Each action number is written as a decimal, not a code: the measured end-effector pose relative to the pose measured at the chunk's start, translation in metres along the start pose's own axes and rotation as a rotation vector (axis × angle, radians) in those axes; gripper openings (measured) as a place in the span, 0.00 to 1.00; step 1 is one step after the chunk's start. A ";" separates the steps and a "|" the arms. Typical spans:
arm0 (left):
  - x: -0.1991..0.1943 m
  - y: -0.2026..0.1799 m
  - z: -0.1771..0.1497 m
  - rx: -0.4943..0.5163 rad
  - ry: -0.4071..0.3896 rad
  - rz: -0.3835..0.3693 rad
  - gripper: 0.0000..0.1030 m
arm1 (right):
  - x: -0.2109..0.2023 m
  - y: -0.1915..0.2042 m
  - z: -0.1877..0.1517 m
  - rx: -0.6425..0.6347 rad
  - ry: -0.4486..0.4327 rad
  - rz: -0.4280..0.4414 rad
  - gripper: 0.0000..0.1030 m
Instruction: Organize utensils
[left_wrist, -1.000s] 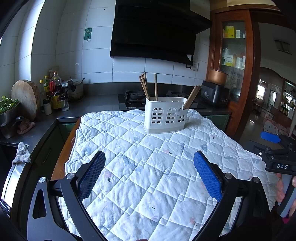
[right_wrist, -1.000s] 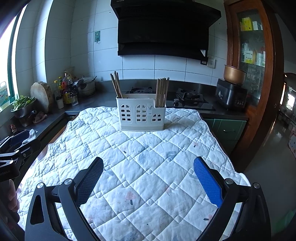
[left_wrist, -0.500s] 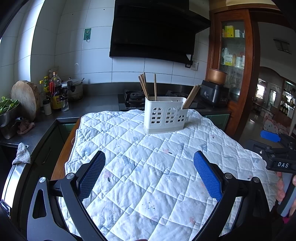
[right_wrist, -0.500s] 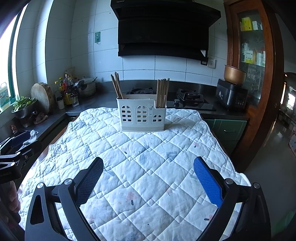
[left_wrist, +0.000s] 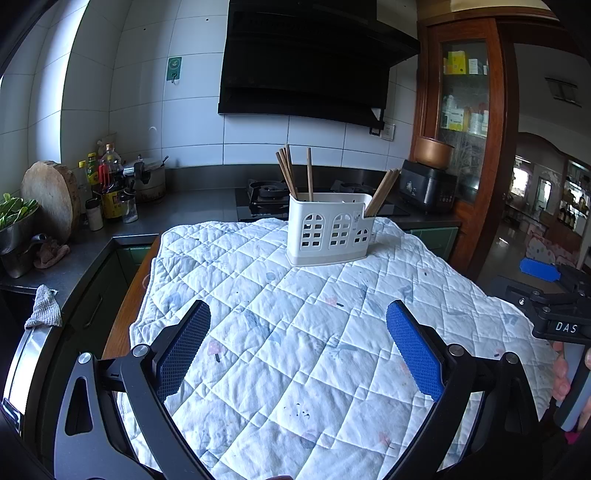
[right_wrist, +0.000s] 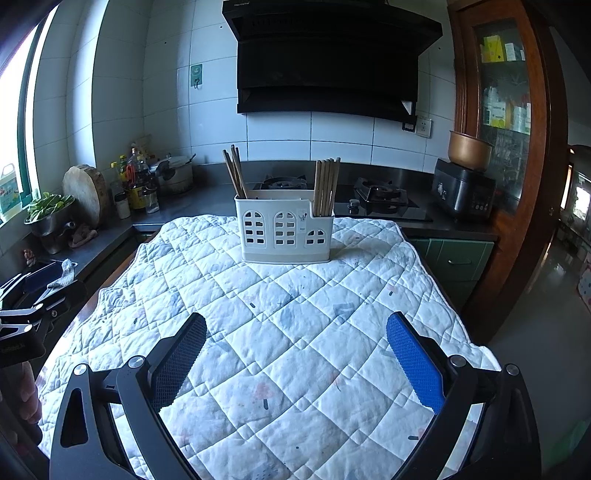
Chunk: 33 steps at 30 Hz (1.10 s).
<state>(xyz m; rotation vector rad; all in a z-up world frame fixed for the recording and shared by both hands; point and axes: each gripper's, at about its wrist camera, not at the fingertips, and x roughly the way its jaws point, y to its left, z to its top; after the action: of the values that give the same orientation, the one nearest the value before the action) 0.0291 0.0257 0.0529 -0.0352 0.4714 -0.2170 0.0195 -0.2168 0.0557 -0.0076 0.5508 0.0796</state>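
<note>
A white plastic utensil holder (left_wrist: 330, 232) (right_wrist: 285, 233) stands upright at the far end of a quilted white cloth (left_wrist: 295, 332) (right_wrist: 258, 325). Wooden chopsticks (left_wrist: 291, 171) (right_wrist: 325, 186) stand in its left and right compartments. My left gripper (left_wrist: 297, 332) is open and empty, held over the near part of the cloth, well short of the holder. My right gripper (right_wrist: 295, 343) is also open and empty, likewise well short of the holder. The right gripper shows at the right edge of the left wrist view (left_wrist: 554, 306). The left gripper shows at the left edge of the right wrist view (right_wrist: 33, 295).
A dark counter runs behind and left with a gas stove (right_wrist: 376, 195), bottles (left_wrist: 110, 184), a round wooden board (left_wrist: 50, 197), a bowl of greens (right_wrist: 50, 214) and a rice cooker (right_wrist: 463, 192). A wooden cabinet (right_wrist: 513, 129) stands right.
Both grippers have drawn back very slightly from the holder; nothing else has moved. Both stay open and empty.
</note>
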 end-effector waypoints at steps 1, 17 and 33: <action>0.000 0.000 0.000 0.000 0.000 0.001 0.93 | 0.000 0.000 0.000 -0.001 0.001 0.000 0.92; 0.000 0.000 0.000 0.002 0.002 -0.001 0.93 | 0.000 0.000 0.000 -0.003 0.000 0.002 0.92; 0.003 -0.001 0.001 0.016 0.005 -0.005 0.93 | 0.000 0.002 0.001 -0.007 -0.001 0.001 0.92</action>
<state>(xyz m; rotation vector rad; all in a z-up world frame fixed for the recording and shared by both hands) 0.0320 0.0241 0.0526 -0.0204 0.4747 -0.2259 0.0202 -0.2150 0.0567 -0.0141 0.5497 0.0826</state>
